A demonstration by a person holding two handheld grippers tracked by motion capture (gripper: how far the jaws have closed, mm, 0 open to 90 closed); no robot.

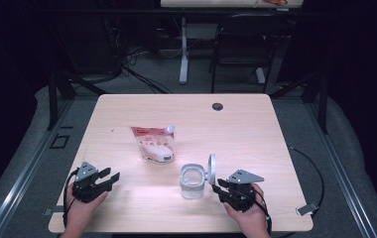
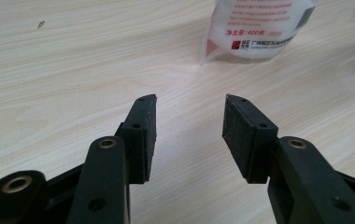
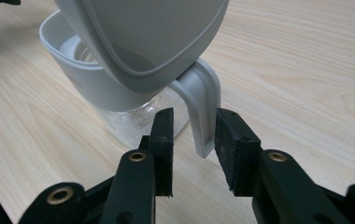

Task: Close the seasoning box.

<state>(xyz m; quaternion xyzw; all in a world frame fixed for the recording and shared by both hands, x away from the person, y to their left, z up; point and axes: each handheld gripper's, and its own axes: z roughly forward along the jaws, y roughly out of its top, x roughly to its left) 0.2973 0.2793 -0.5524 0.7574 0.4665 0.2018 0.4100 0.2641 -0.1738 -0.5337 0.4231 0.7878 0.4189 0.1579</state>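
White lid (image 1: pixel 211 168) stands flipped up on the glass jar (image 1: pixel 192 181); filling looks left, pouch (image 1: pixel 154 144) untouched. Right tongs (image 3: pixel 193 133) straddle the lid's latch (image 3: pixel 202 114), loose. Left tongs (image 2: pixel 189 123) gape empty.

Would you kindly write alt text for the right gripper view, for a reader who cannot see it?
A grey hinge tab of a small jar, its lid flipped open, hangs between the right gripper's two black fingers, which look slightly apart from it. The jar stands on a pale wooden table.
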